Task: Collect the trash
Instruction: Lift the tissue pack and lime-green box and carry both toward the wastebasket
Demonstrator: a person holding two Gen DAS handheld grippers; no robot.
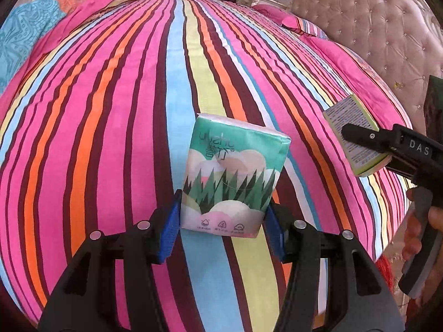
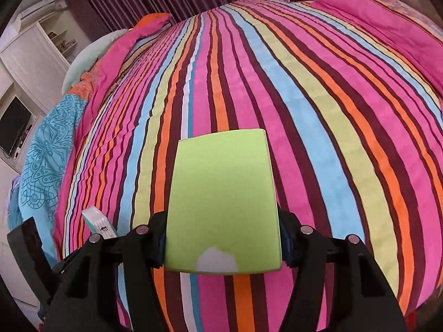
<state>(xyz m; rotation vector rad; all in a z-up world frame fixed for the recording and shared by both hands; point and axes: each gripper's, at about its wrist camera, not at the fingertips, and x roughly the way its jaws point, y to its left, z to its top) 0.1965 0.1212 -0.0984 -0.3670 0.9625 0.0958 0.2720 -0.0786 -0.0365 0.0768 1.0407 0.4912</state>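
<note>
We have both pickups in hand above the striped bed point(image 1: 116, 127), our left gripper point(image 1: 221, 229) clamped on the tissue pack point(image 1: 232, 174), our right gripper point(image 2: 223, 246) clamped on the green box point(image 2: 221, 202) at three o'clock, so next we likely carry both to an unseen bin.

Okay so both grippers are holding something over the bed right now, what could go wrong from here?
1. The left gripper pinches only the bottom end of the soft tissue pack, so the pack may tip or slide out.
2. The right gripper clamps the green box near one end; its torn patch suggests weak cardboard that may crush.
3. Anything dropped lands on the striped bedspread and needs picking up again.
</note>
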